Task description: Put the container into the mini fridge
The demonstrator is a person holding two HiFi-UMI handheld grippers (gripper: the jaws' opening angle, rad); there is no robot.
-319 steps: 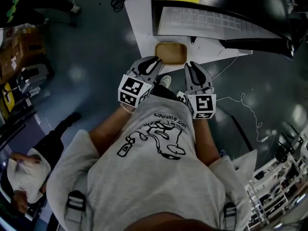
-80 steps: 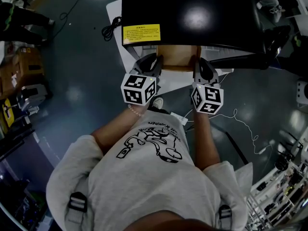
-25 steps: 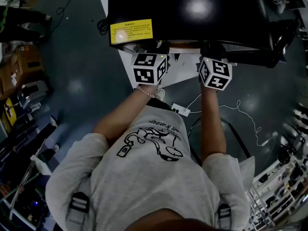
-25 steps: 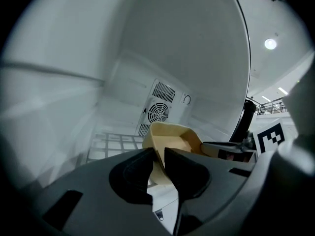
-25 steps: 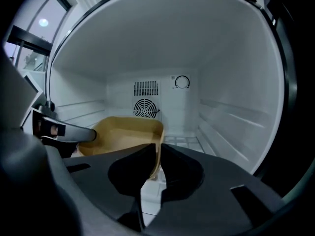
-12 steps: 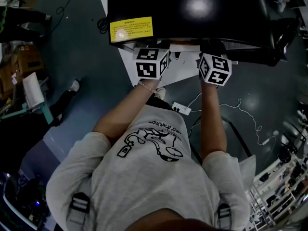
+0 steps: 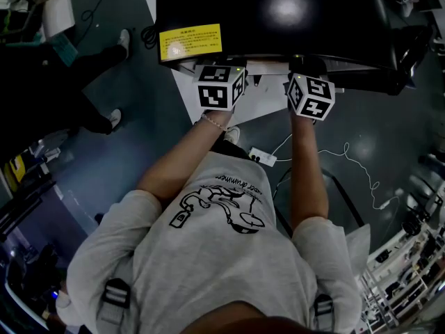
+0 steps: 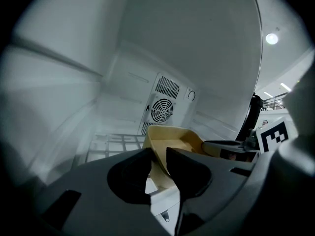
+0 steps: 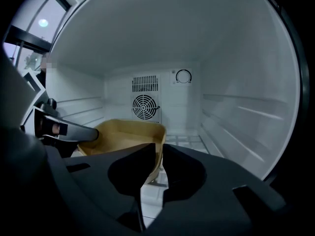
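- Left gripper [image 7: 220, 86] and right gripper [image 7: 311, 96], in the head view, reach side by side under the black top of the mini fridge [image 7: 278, 19]. Their tips and the container are hidden from this view.
- In the left gripper view, the left gripper [image 8: 158, 154] has just been opening its jaws. The left wall of the tan container [image 8: 172, 139] stands between them, and the pads look to have come off it, though the gap is dark and hard to read. The container lies straight ahead, inside the white cavity, over the wire shelf [image 8: 110, 144] and nearer than the fan grille [image 8: 161, 109]. Its long axis runs left to right, across to the right gripper [image 8: 226, 148].
- In the right gripper view, the right gripper [image 9: 160, 152] stands narrow, pinched on the container's [image 9: 123, 132] right wall. The left gripper [image 9: 64, 129] sits at the opposite end.
- Each end wall sits in its own gripper's jaws, so the coming release likely means drawing both straight back toward the near side. Whether the base already rests on the shelf I cannot tell.
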